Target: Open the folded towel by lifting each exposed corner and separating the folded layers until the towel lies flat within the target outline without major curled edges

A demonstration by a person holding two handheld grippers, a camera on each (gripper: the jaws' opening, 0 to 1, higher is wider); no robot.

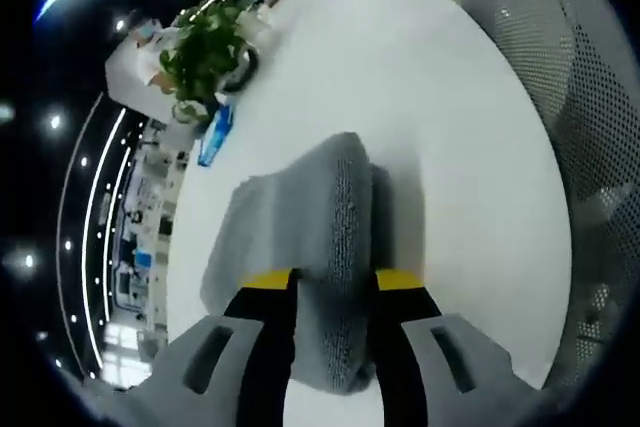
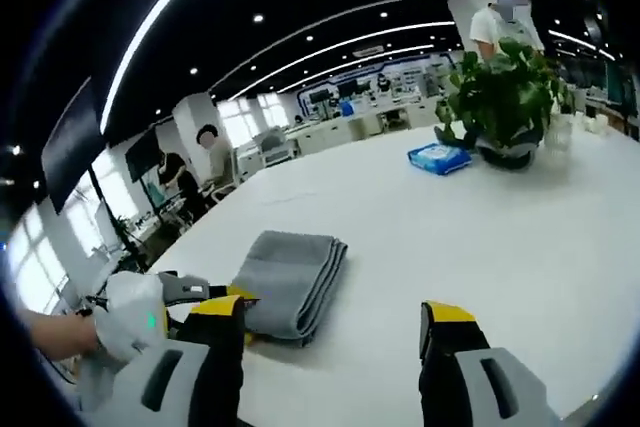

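The folded grey towel (image 2: 290,282) lies on the white table (image 2: 480,237), well in from the far edge where a potted plant (image 2: 505,102) and a blue packet (image 2: 440,157) stand; no target outline can be made out. In the left gripper view the left gripper (image 1: 335,282) has its yellow-tipped jaws closed on a raised fold of the towel (image 1: 320,257), which bunches up between them. In the right gripper view the right gripper (image 2: 335,322) hangs over bare table beside the towel, jaws spread wide and holding nothing; the left gripper (image 2: 215,297) enters there at the towel's near end.

The step in hand appears to be the first unfolding. To do it well, the grip should take the top layer only, not the whole stack; the lift should be slow and carried over the fold line, with the free gripper pinning the lower layers so that the towel does not slide.
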